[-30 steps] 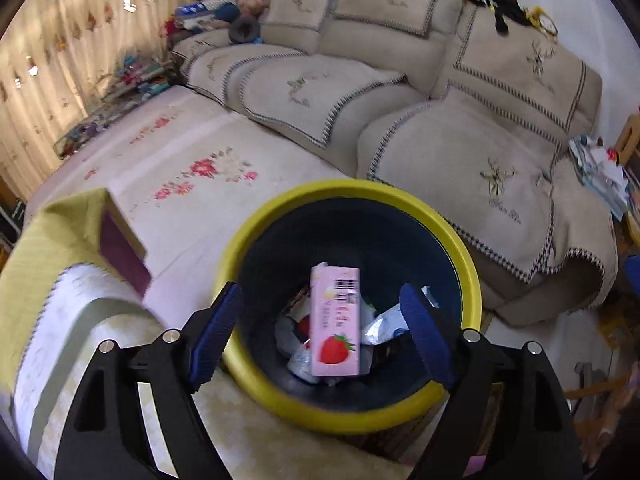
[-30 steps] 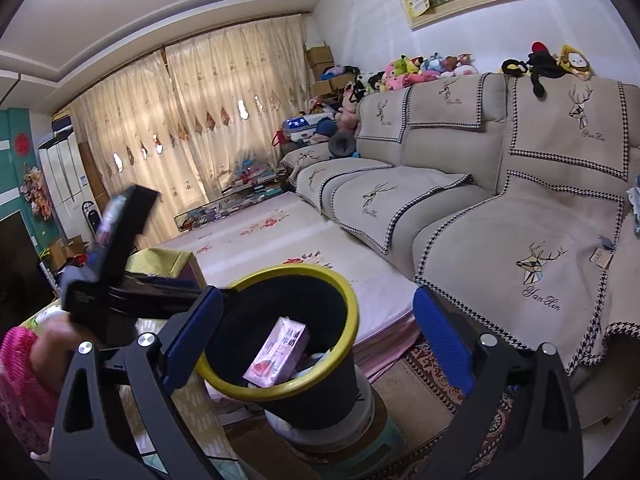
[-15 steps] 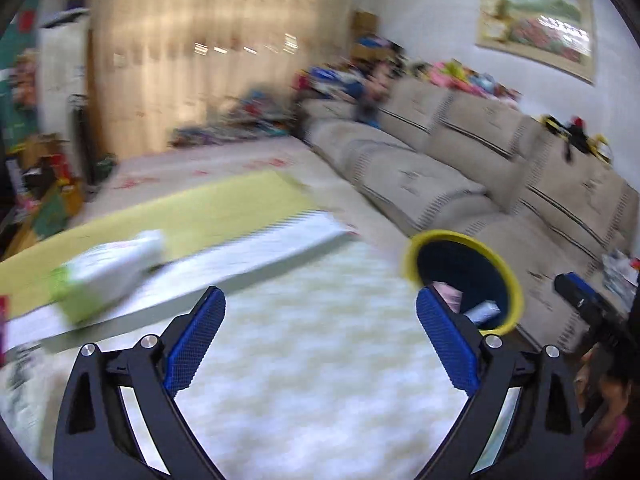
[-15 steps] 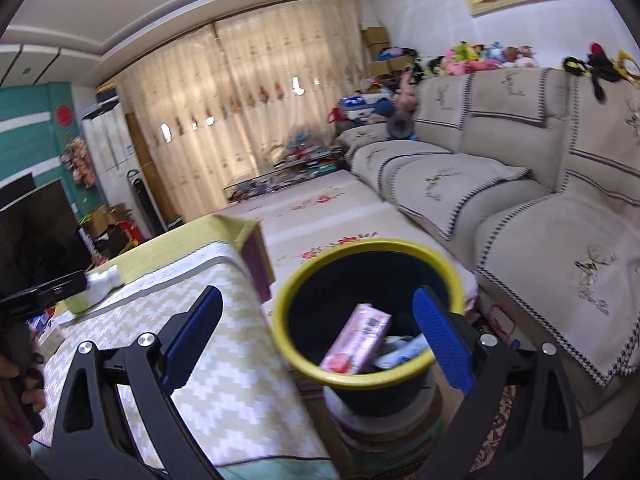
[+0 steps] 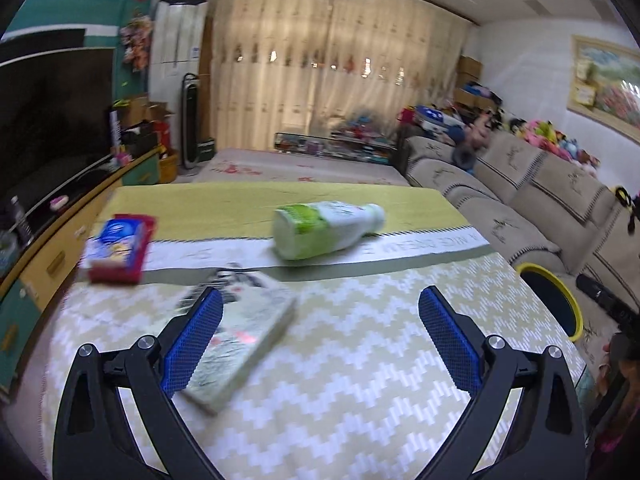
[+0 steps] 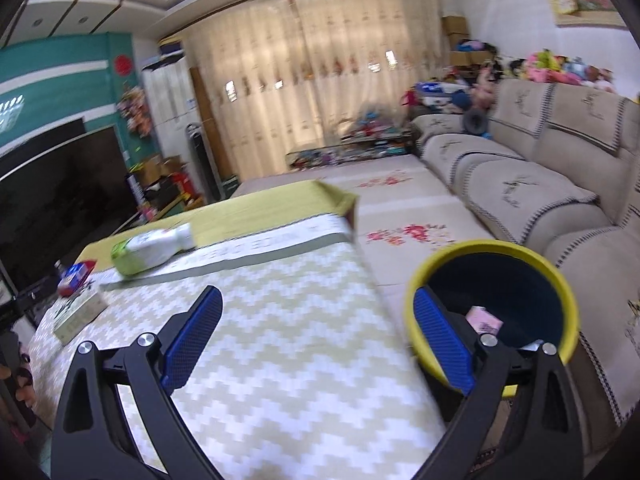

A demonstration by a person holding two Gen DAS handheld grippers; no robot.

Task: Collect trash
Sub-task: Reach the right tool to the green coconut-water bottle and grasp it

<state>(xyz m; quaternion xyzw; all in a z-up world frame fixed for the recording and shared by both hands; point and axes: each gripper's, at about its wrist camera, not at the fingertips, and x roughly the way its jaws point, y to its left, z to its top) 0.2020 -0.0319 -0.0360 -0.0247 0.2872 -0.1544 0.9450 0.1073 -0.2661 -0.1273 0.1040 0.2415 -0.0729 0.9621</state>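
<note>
Left gripper [image 5: 320, 336] – jaws spread wide and just been opening, nothing between the blue pads [image 5: 192, 344]. It hangs above the table [image 5: 360, 360], which wears a zigzag-patterned cloth in pale green and white.

Trash on the table, left wrist view:
- white plastic bottle [image 5: 326, 229] with a green label, lying on its side across the cloth's white lettered band, cap end toward the sofa [image 5: 520, 200].
- flat pale carton [image 5: 244, 332], lying flat and skewed, partly hidden behind the left pad; print is blurred, so contents cannot be told.
- red-and-blue box [image 5: 118, 248] near the table's left edge, blurred.
All three lie apart from one another.

Right gripper [image 6: 316, 332] – jaws also wide apart, empty. It is over the table's corner nearest the bin, one pad above the cloth, the other in front of the bin's rim.

Trash bin [image 6: 496, 252] – dark inside, yellow rim, just beside the table's edge, between table and sofa. Inside it a pink carton [image 6: 486, 320] shows, leaning; something pale lies lower down, too hidden to name. In the left wrist view the bin shows at the far right, past the table edge.

Television [image 6: 60, 200] along the left wall; curtains [image 6: 320, 80] at the back.
</note>
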